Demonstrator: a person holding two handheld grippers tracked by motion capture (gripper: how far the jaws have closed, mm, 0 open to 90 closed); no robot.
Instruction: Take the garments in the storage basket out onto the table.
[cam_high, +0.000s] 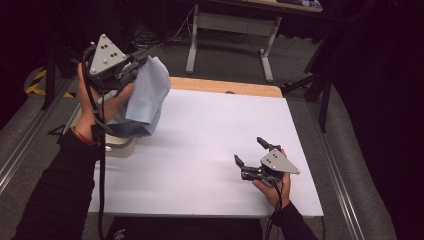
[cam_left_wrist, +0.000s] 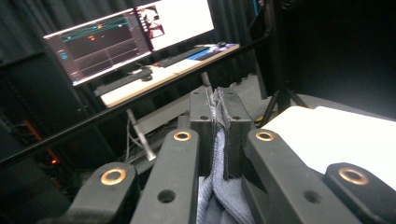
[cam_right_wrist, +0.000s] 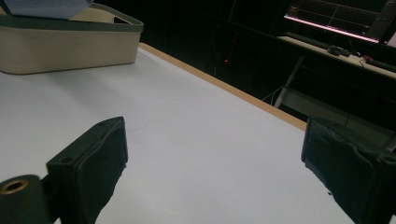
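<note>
The bench (cam_high: 210, 150) carries a beige basket (cam_high: 120, 146) at its left edge. Above it, the raised left gripper (cam_high: 136, 64) clamps a blue cloth (cam_high: 145, 97). The right gripper (cam_high: 250, 152) rests low over the bench, jaws wide, holding nothing.

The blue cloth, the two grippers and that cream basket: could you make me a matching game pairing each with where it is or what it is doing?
Things:
1. blue cloth
2. left gripper
3. right gripper
4. cream basket

States:
A. jaws wide apart, low over the white table
B. stands at the table's left edge
C. hangs in the air, pinched
D. raised, jaws clamped on fabric

Pairs: 1-C, 2-D, 3-A, 4-B
</note>
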